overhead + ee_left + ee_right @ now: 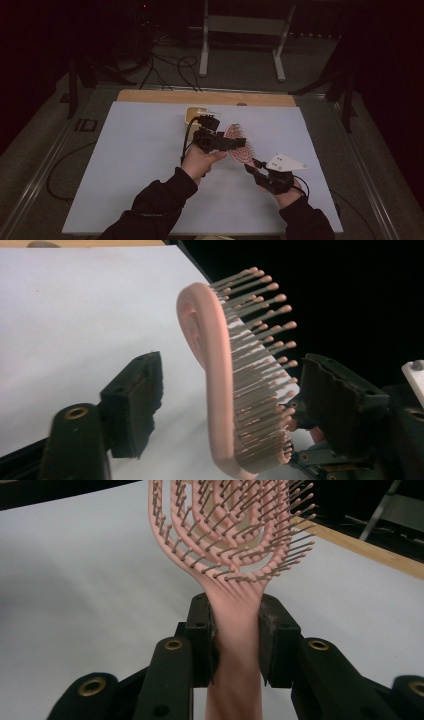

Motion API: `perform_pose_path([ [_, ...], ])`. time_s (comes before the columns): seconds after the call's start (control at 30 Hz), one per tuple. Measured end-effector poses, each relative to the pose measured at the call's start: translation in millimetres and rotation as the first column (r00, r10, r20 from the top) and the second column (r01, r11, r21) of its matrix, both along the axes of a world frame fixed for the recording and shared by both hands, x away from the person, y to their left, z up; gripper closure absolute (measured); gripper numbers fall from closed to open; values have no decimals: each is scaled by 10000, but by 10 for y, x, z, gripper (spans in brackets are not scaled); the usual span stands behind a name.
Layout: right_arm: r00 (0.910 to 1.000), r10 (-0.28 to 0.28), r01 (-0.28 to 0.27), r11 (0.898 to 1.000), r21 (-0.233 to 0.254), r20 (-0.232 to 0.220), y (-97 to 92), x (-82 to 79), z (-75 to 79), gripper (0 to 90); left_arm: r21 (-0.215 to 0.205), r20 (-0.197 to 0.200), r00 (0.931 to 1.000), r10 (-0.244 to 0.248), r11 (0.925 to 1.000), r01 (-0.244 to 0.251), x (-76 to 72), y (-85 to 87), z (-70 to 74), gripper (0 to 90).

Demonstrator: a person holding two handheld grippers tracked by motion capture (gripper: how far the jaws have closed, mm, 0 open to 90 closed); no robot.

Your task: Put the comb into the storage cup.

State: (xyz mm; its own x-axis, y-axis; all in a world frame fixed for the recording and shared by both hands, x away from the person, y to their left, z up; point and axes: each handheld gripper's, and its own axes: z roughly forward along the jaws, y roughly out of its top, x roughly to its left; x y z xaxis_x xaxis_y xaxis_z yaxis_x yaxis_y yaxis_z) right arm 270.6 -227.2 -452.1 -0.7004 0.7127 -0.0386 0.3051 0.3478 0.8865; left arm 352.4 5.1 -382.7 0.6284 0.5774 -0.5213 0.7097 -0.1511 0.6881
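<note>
- Far left of the high view, the white sheet on the surface (130,170) is bare; all the action is up in the air over its middle, so there's elbow room for both hands.
- Next comes our left gripper (231,142), pointing sideways at the head of the pink vented hairbrush (238,145). In the left gripper view the brush head (225,390) stands edge-on between the two pads, which are spread on either side of it. The bristle tips look just beside or brushing one pad, the other pad is apart from the brush's back. We'd say it's lined up to take the head across its thickness, back on one pad and bristles on the other.
- Just behind that gripper there's a small cream container (192,114) near the far edge, can't tell what's in it.
- Right side: our right gripper (254,165) is pinching the brush handle (235,640), pads tight on both flanks. That holds the head up off the surface, steady and angled toward the left gripper, probably for a handover or a two-handed hold.
</note>
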Motion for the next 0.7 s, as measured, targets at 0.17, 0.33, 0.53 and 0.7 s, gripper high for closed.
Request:
perform_pose_path([
  [0.17, 10000, 5, -5, 10000, -17, 34, 5, -1, 2, 707, -158, -37, 9999, -115, 9998, 115, 7, -24, -28, 409],
  [0.33, 10000, -11, 11, 10000, -38, 79, 6, 0, 2, 707, -362, -98, 9999, -94, 9993, 90, 12, -46, -63, 498],
  [0.53, 9999, -129, 129, 9999, -23, 111, 2, 0, 4, 707, -508, -18, 10000, -60, 9987, 59, 12, -53, -79, 567],
  [0.7, 9999, -166, 166, 9999, 4, 23, 4, 1, -6, 705, -634, -38, 9998, -182, 9978, 180, 22, -56, -86, 594],
])
